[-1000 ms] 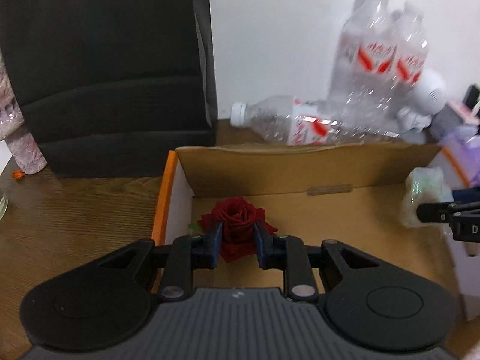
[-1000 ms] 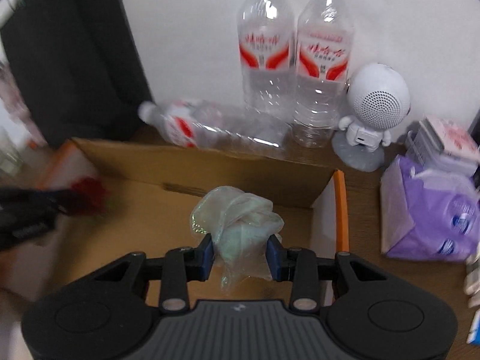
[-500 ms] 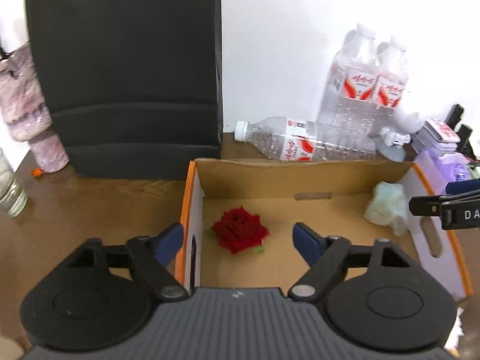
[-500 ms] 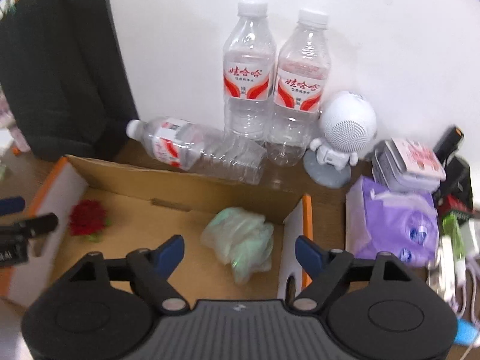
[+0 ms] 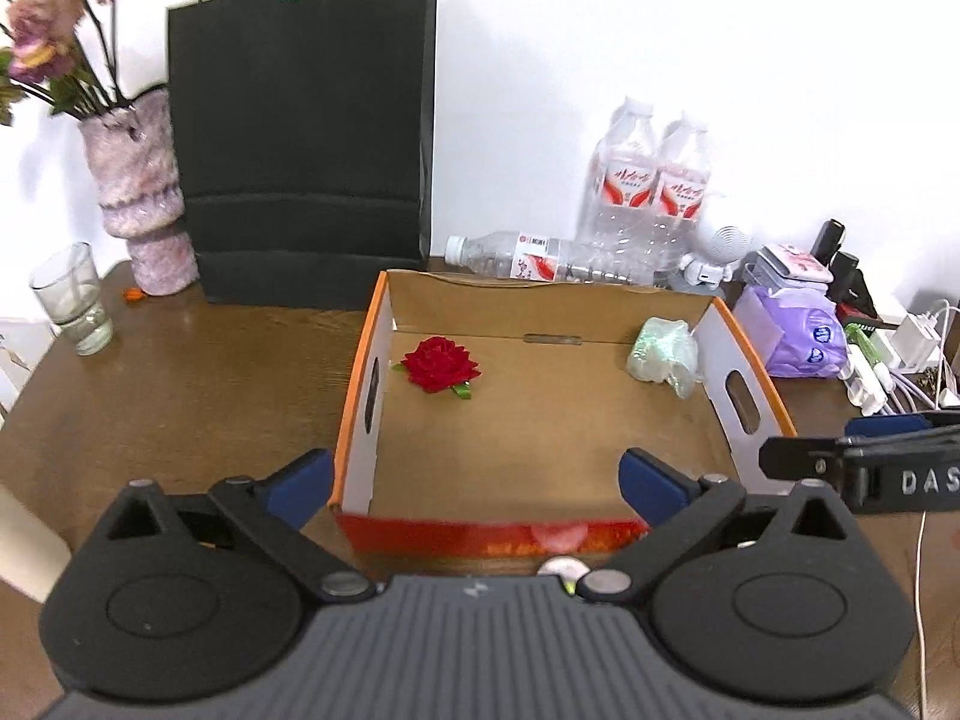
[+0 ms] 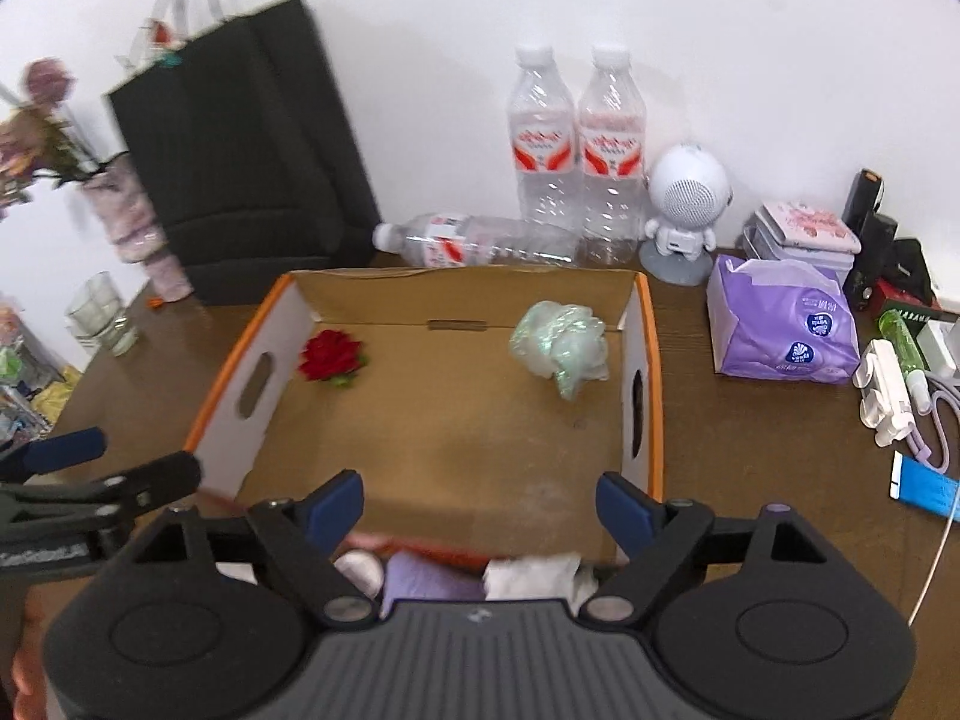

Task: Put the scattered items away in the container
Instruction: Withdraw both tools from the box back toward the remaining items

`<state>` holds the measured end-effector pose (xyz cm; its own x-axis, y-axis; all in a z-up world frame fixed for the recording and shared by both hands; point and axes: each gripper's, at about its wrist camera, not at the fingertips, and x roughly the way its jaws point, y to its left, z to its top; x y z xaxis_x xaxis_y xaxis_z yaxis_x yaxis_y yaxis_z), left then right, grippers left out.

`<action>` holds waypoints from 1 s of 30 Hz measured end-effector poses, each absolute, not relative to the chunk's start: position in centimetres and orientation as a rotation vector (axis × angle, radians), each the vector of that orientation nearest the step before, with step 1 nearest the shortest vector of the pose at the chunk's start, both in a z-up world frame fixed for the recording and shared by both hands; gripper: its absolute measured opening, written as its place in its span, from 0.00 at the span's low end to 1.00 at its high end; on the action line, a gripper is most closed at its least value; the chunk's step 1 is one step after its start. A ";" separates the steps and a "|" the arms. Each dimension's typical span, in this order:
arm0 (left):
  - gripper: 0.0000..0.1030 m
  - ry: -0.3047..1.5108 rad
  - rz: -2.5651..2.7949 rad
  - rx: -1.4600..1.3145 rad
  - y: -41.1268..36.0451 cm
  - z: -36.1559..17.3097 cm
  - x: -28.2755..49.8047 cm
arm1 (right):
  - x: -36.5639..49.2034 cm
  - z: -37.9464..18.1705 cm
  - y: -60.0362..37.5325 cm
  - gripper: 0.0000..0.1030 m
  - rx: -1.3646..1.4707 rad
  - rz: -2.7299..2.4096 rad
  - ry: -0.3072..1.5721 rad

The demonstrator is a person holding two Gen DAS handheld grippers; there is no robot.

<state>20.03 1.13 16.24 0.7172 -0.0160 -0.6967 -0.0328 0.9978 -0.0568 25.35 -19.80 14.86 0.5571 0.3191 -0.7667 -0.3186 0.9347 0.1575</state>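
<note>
Brown wooden tabletop (image 5: 198,372) carried an orange-rimmed cardboard box (image 5: 753,354), where the red fabric rose (image 5: 441,365) sat far-left and the crumpled pale-green plastic wad (image 5: 663,355) far-right, seemingly dropped in, since both the left gripper (image 5: 474,480) and right gripper (image 6: 480,501) were spreading open with nothing between their pads.

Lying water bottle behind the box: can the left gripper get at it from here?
Probably yes: the left gripper, jaws opening and empty, could pass over the box; nothing covers the bottle.
</note>
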 end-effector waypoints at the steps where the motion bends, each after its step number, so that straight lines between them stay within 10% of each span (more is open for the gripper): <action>1: 1.00 0.760 0.010 -0.074 1.1 16.2 19.2 | 24.2 14.9 -20.0 0.84 -0.005 0.380 0.886; 14: 1.00 0.410 0.022 -0.061 -0.8 8.9 1.7 | 7.6 8.9 -23.1 0.94 -0.016 0.401 0.562; 30: 1.00 0.648 0.056 -0.020 -1.3 1.6 -0.5 | 3.4 0.4 -22.9 0.95 0.015 0.404 0.690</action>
